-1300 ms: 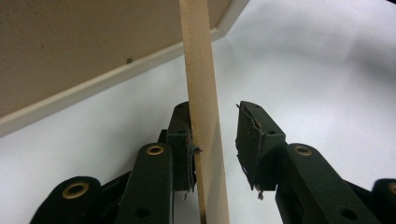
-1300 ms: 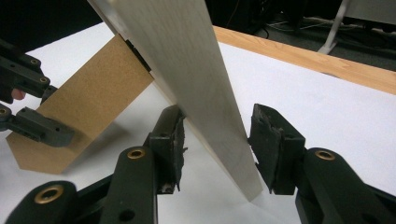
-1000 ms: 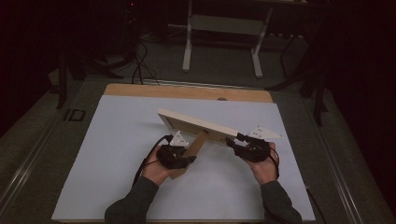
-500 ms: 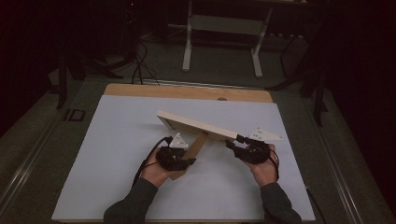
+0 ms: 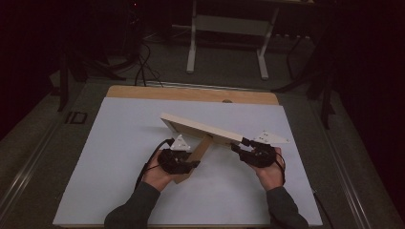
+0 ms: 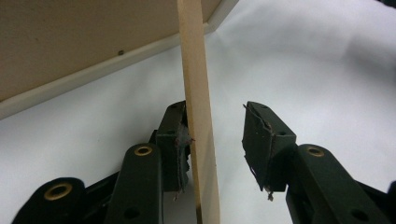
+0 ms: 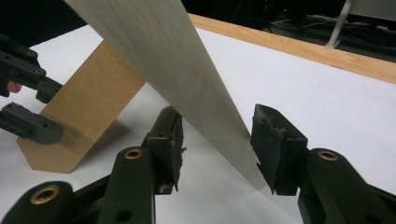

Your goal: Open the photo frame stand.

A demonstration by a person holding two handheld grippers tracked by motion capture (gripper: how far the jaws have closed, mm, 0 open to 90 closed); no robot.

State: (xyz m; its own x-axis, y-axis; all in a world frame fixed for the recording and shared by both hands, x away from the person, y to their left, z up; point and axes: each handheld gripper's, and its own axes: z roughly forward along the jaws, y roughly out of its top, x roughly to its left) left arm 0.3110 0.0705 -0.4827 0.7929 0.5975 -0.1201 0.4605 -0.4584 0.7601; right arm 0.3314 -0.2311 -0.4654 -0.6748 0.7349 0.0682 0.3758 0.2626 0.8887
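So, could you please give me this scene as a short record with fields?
surface: white table top
main thing: pale wooden frame, tilted, back side down
support: brown strut under the frame, its foot on the table top
left gripper: jaws around the strut and just been opening; one pad touches it, the other stands apart
right gripper: jaws around the frame's near corner; grip not clear
hands: one on each gripper, at the near edge

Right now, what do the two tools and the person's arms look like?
Both are black two-jaw tools: left tool, right tool. Each carries a pale grey three-cornered plate and brass-coloured pivot pins. The jaw pads look frayed. A black cable trails from the left one. Sleeves are dark grey.
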